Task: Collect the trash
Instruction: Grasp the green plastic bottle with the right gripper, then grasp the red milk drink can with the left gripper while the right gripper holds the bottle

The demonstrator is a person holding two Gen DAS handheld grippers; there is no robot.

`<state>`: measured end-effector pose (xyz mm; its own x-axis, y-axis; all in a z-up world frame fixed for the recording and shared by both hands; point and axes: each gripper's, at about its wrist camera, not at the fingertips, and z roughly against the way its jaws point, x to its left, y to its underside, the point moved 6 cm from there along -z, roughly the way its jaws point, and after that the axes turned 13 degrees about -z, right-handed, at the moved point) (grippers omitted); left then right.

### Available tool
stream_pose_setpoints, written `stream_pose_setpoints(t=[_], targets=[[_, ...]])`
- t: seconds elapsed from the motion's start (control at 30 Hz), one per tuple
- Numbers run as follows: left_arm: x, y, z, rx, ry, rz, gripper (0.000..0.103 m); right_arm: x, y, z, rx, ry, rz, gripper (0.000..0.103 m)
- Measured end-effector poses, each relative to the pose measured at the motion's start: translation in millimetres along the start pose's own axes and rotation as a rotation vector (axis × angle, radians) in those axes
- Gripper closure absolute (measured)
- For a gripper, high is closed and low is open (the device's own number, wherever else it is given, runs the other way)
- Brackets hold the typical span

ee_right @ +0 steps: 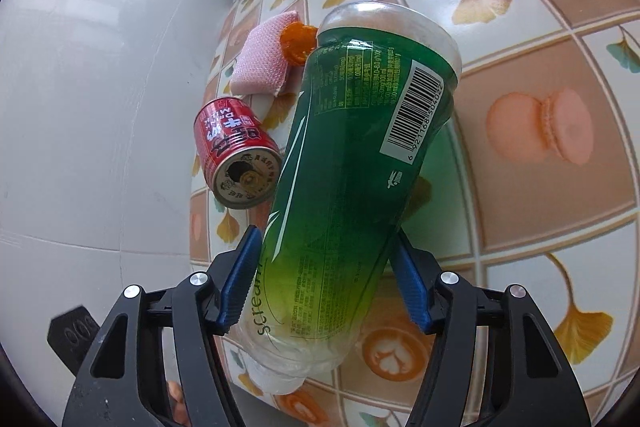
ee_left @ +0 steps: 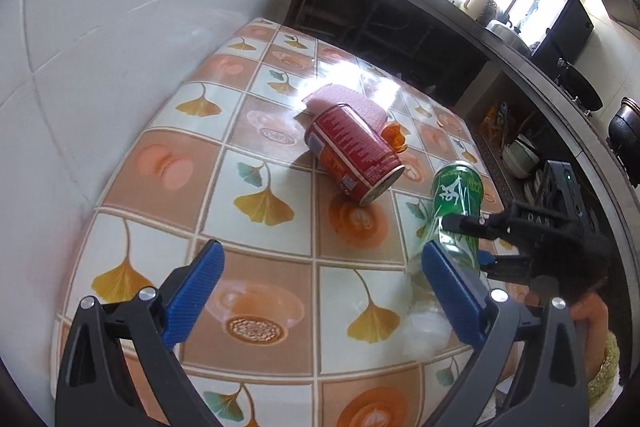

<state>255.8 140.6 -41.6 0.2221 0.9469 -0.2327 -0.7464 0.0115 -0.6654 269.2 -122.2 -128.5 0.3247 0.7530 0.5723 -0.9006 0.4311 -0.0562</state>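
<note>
While the right tool [ee_right: 326, 291] has its blue pads on both sides of the clear plastic bottle with the green label [ee_right: 352, 167], the bottle leans over the tiled tabletop [ee_right: 540, 39]. Its white cap end is partly hidden. The left tool [ee_left: 320, 291] stands open and empty. A red can [ee_right: 236, 155] lies nearby.

Tiled-pattern table [ee_left: 168, 163], red can [ee_left: 352, 155], pink sponge [ee_left: 348, 105], orange scrap [ee_left: 394, 137]

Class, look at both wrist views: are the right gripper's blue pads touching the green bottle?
Touching. In the right wrist view, both blue pads of the right gripper sit flush against the green bottle's sides, no gap showing.
</note>
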Motion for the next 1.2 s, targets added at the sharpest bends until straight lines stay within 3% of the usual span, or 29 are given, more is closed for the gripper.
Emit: stream_pose_setpoints(t=[0.3, 0.53, 0.67, 0.8, 0.97, 1.2], targets=[[-4.9, -61.9, -62.2, 0.049, 0.112, 0.166, 0.006, -40.5, 10.0, 46.6, -0.054, 0.113, 0.119, 0.044], [-6.8, -92.4, -121.7, 0.139, -0.017, 0.164, 0.006, -54.5, 13.1, 63.1, -0.106, 0.126, 0.136, 0.045], [-11.5, -86.4, -134.2, 0.173, -0.068, 0.157, 0.015, -55.1, 12.7, 61.7, -0.116, 0.112, 0.135, 0.045], [-17.6, -78.7, -136.1, 0.188, -0.102, 0.105, 0.032, -58.4, 12.0, 67.4, -0.127, 0.117, 0.152, 0.045], [-28.1, -71.5, -127.2, 0.171, -0.114, -0.005, 0.033, -63.1, 15.5, 78.5, -0.134, 0.121, 0.176, 0.047], [-63.6, -32.2, -101.1, 0.206, -0.017, -0.216, 0.034, -71.9, 25.6, 92.6, -0.132, 0.162, 0.228, 0.047]])
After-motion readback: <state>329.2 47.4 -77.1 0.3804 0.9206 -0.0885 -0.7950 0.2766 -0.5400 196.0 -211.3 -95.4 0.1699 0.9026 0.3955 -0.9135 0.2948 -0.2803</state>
